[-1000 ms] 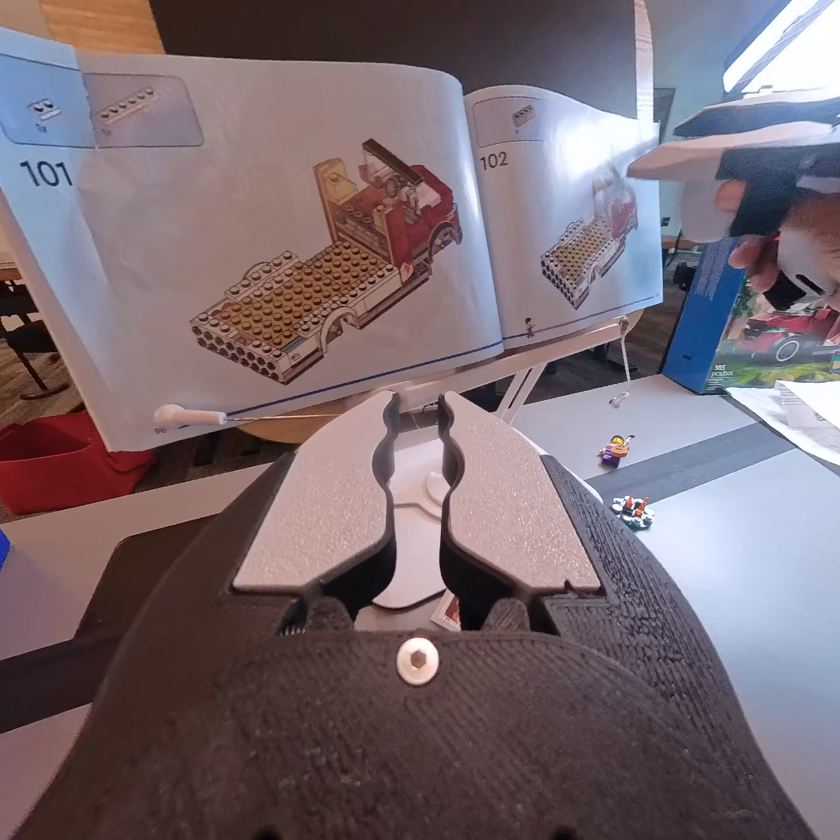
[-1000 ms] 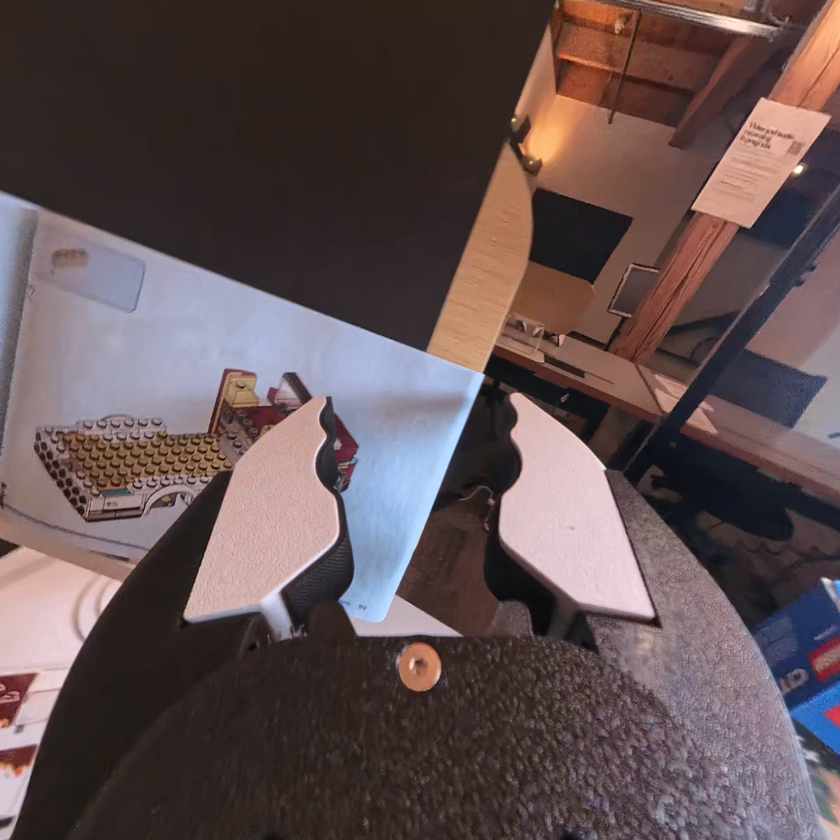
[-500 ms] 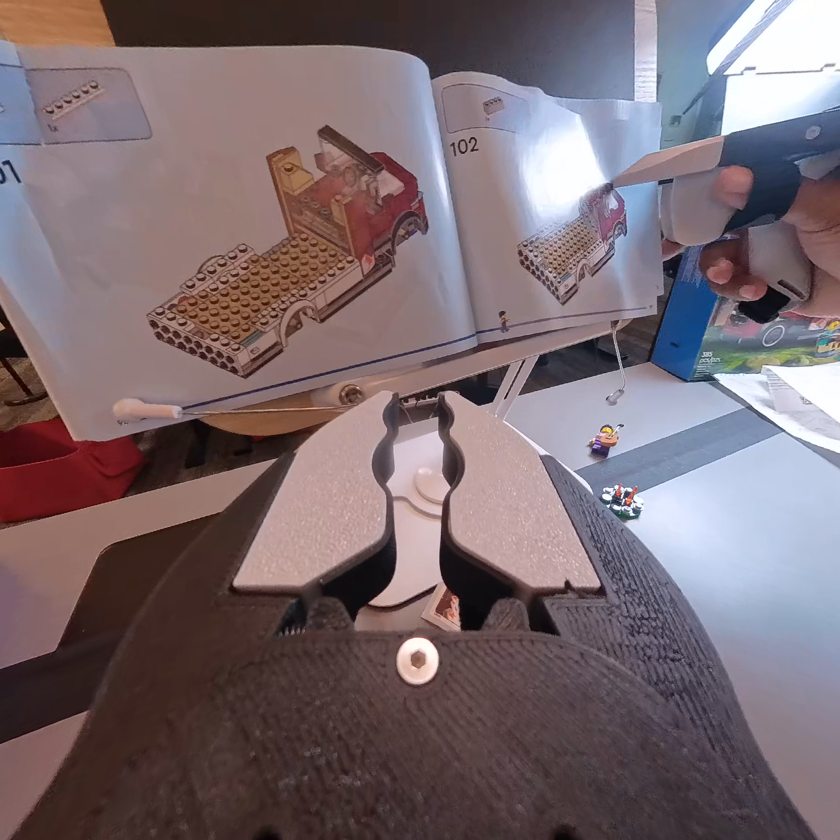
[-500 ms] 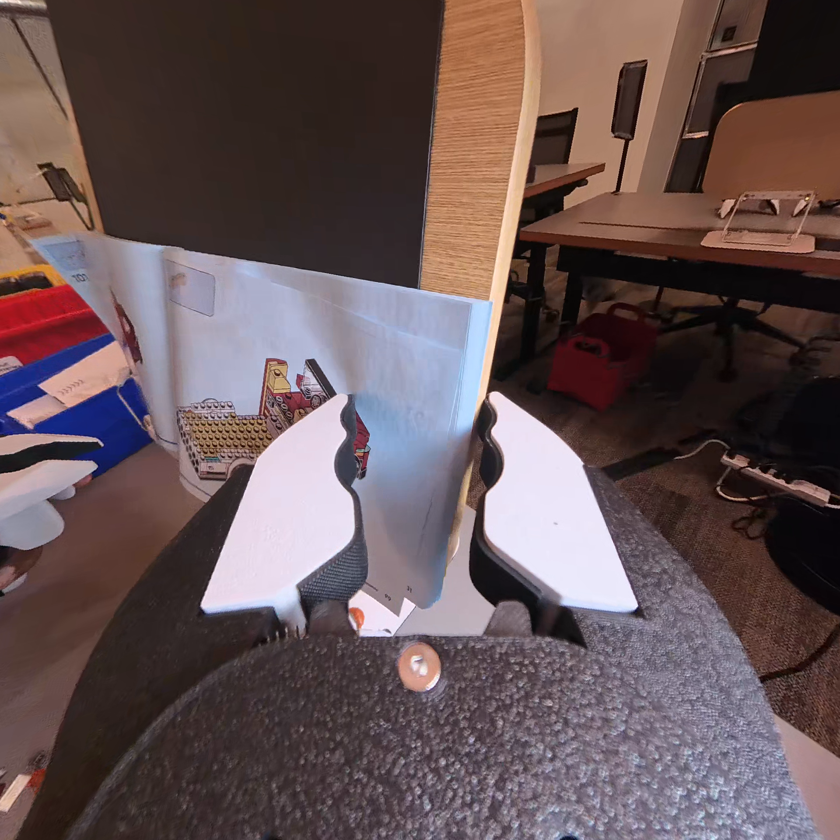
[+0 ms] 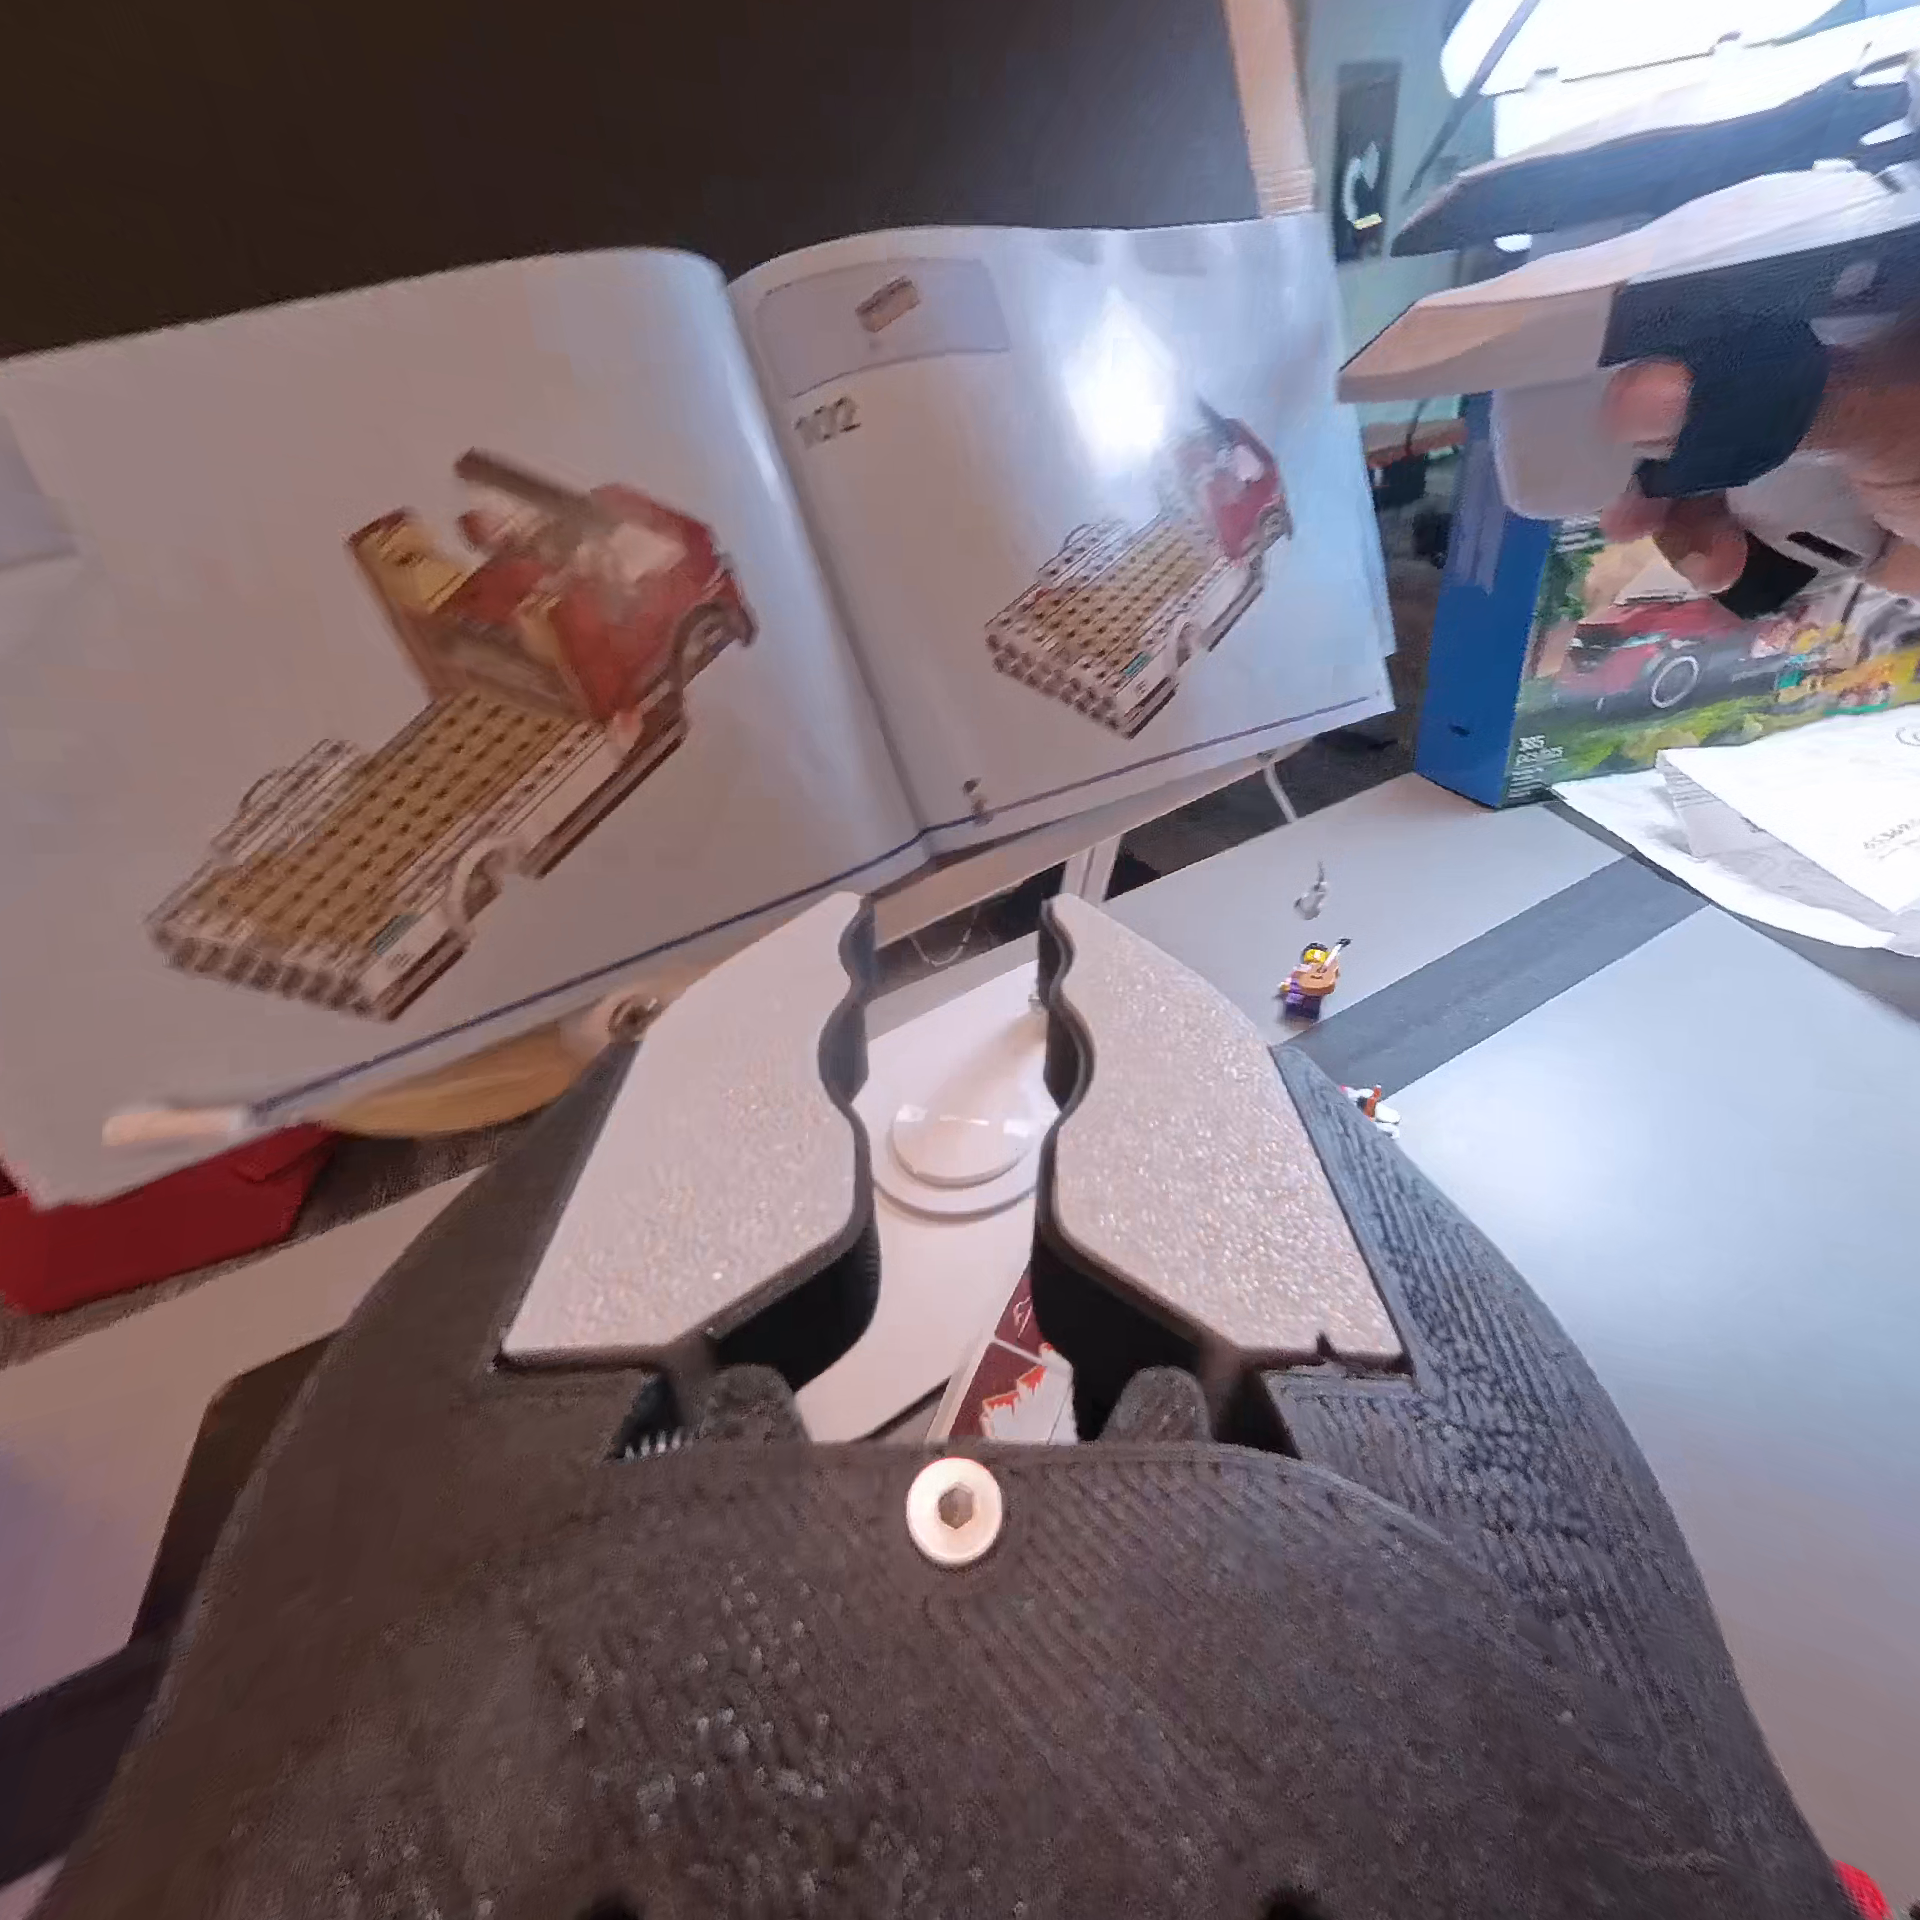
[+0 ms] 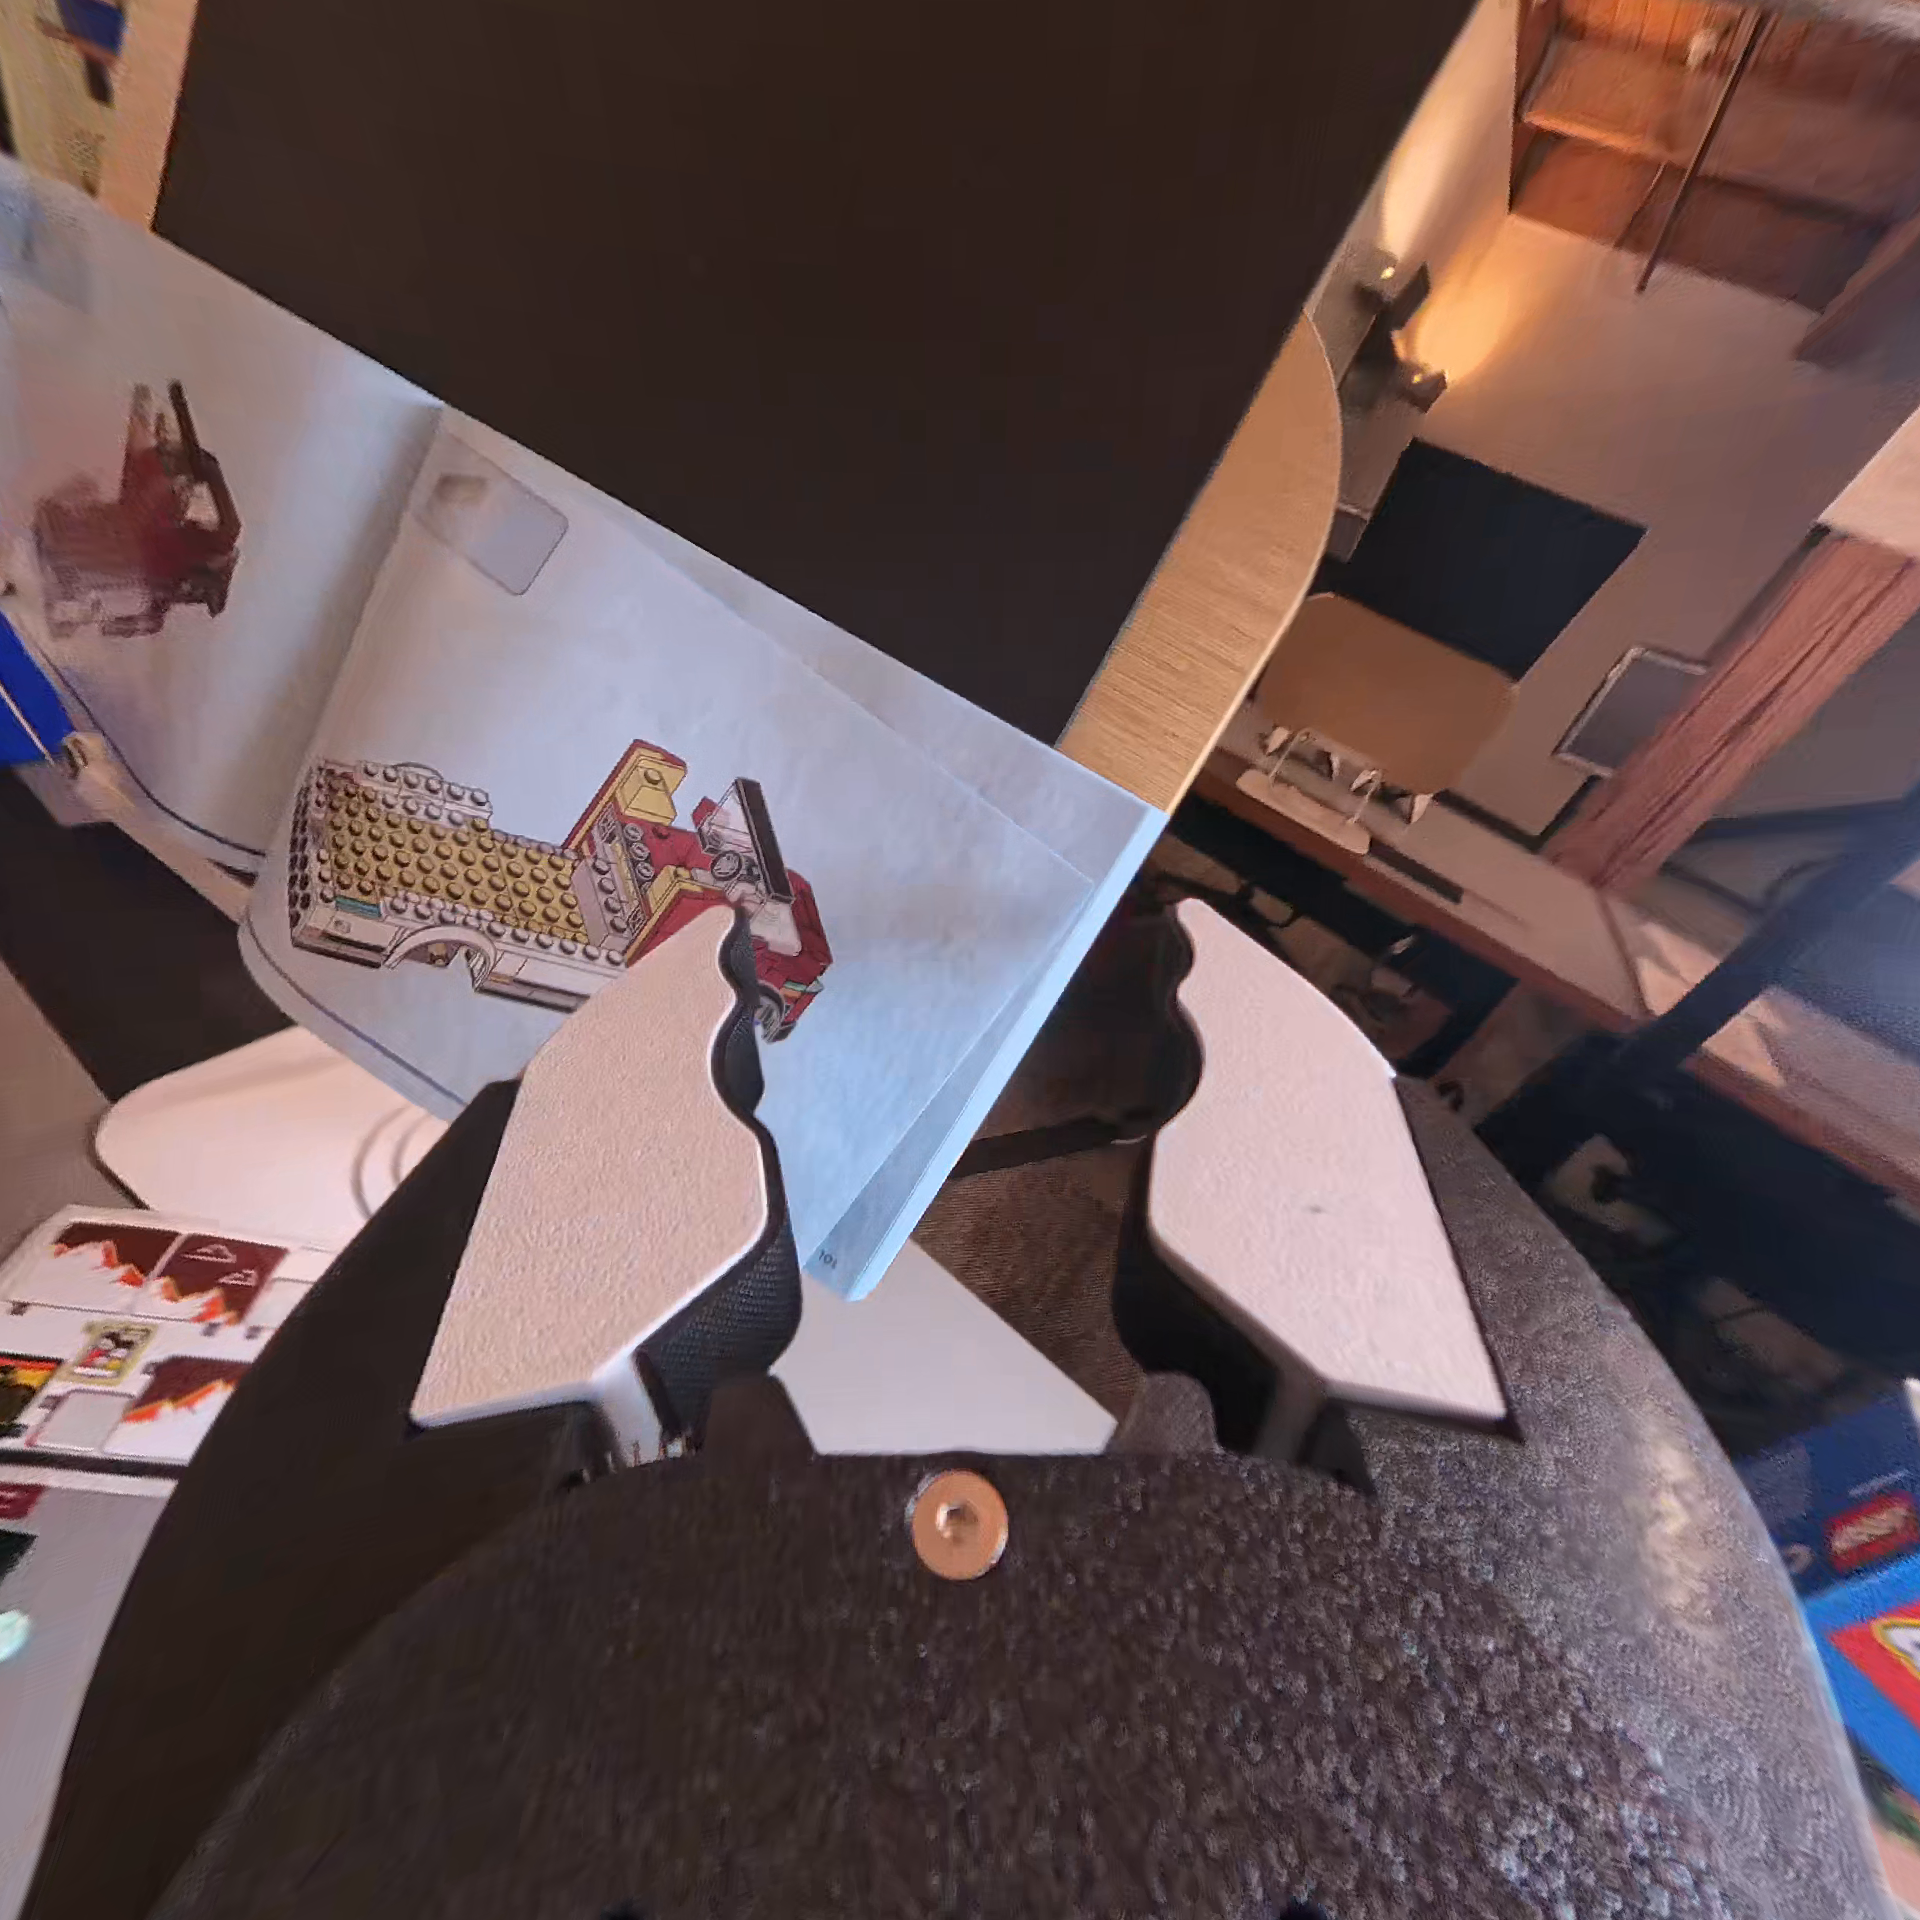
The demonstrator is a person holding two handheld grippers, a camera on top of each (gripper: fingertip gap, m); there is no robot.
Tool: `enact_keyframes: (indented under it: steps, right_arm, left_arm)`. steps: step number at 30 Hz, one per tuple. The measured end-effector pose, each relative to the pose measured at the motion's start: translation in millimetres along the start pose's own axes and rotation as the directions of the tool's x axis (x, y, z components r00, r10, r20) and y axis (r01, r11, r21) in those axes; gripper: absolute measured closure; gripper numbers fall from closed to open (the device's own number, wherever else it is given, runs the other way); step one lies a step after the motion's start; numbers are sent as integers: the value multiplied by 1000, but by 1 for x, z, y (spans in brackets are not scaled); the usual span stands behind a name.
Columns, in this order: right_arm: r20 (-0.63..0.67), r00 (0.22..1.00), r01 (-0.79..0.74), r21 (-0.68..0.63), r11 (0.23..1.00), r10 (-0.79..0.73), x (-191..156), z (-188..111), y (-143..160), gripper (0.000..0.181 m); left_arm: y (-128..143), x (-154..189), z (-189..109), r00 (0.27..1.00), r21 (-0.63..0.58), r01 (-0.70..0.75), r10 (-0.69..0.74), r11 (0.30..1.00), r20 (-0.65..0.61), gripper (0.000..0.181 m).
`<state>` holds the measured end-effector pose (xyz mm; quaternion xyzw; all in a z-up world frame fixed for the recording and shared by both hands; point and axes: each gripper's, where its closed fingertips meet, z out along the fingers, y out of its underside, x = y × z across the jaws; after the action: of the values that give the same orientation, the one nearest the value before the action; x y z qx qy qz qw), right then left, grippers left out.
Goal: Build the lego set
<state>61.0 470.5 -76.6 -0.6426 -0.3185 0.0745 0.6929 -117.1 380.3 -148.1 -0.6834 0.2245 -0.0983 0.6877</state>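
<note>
The instruction booklet [image 5: 540, 623] lies open on a white stand, showing a red truck with a tan studded bed. My left gripper [image 5: 956, 914] is in front of and below the booklet, slightly open and empty. My right gripper [image 6: 956, 920] is open, with the right edge of the booklet's pages [image 6: 997, 1039] between its jaws and untouched. In the left wrist view, one of the right gripper's fingers [image 5: 1475, 332] shows just beyond the booklet's right edge, with a hand behind it.
The stand's round white base [image 5: 956, 1143] sits on the grey table. A sticker sheet [image 6: 135, 1340] lies beside it. A small minifigure [image 5: 1311, 971] and a tiny piece [image 5: 1366, 1103] are to the right. The Lego box [image 5: 1621, 665] and white papers [image 5: 1818, 821] are far right. A dark panel [image 6: 727, 312] stands behind.
My left gripper's jaws have parted a little. My right gripper's jaws have opened wider around the page edge, and its tip has drawn off the page to the right.
</note>
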Motion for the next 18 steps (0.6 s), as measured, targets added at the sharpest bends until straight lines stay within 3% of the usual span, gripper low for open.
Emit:
enact_keyframes:
  steps: [3,7,10,18]
  right_arm:
    - [-27,995,94,2,996,-94,-4,-4,-5,108]
    - [-14,982,190,-15,982,-191,-13,2,-8,108]
    - [1,978,207,-39,978,-207,-21,9,-3,107]
    - [-77,986,146,-20,989,-148,-11,16,8,106]
  left_arm:
    - [-21,19,21,998,-29,-44,43,999,-48,127]
    - [-43,27,61,988,-60,-153,152,986,-22,127]
    - [-34,25,87,979,-161,-202,201,966,-19,125]
    - [-31,25,90,971,-153,-237,239,959,-6,134]
